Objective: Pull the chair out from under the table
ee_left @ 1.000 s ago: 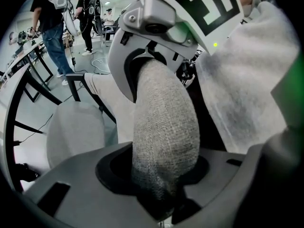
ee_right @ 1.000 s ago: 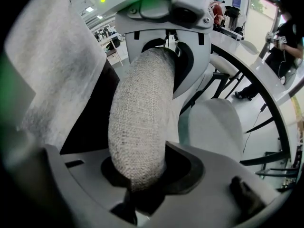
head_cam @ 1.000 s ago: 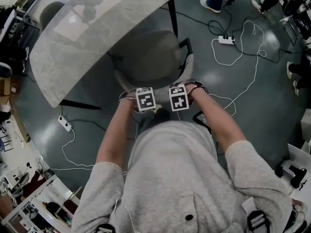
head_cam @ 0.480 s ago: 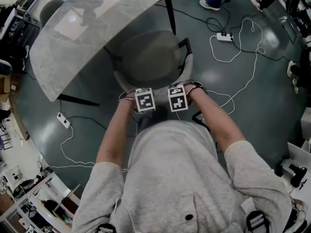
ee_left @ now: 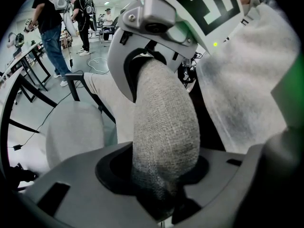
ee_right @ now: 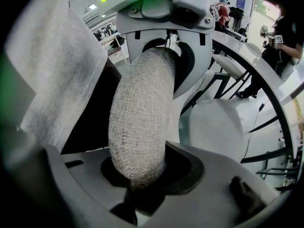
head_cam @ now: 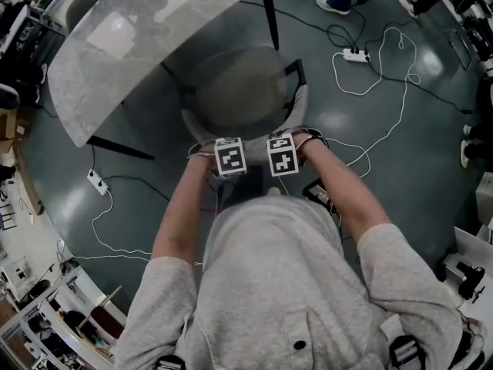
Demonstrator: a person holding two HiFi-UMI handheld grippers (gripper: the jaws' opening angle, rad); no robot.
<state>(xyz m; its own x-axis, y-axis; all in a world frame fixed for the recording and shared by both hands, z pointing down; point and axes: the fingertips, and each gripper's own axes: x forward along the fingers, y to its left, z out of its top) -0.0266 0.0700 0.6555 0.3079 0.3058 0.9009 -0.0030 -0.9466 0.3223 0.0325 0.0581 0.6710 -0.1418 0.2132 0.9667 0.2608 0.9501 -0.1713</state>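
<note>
A grey fabric chair point(head_cam: 231, 91) stands at the edge of a translucent table top point(head_cam: 131, 37), its seat mostly out from under it. In the head view my left gripper point(head_cam: 230, 157) and right gripper point(head_cam: 282, 154) sit side by side on the curved backrest point(head_cam: 297, 108), fingertips hidden under their marker cubes. The left gripper view has my left gripper point(ee_left: 161, 175) shut on the padded backrest rim point(ee_left: 164, 122), with the seat point(ee_left: 73, 132) beyond. Likewise my right gripper point(ee_right: 142, 175) clamps the rim point(ee_right: 137, 122) beside the seat point(ee_right: 211, 127).
A black table leg point(head_cam: 269, 18) stands just behind the chair. White cables and power strips point(head_cam: 356, 55) point(head_cam: 95, 180) lie on the grey floor to the right and left. A person's feet point(head_cam: 337, 8) are at the top. Benches with clutter line the left edge.
The chair has slid toward me with both grippers still on its backrest. The table top has drawn back up and left, uncovering more of the seat.
</note>
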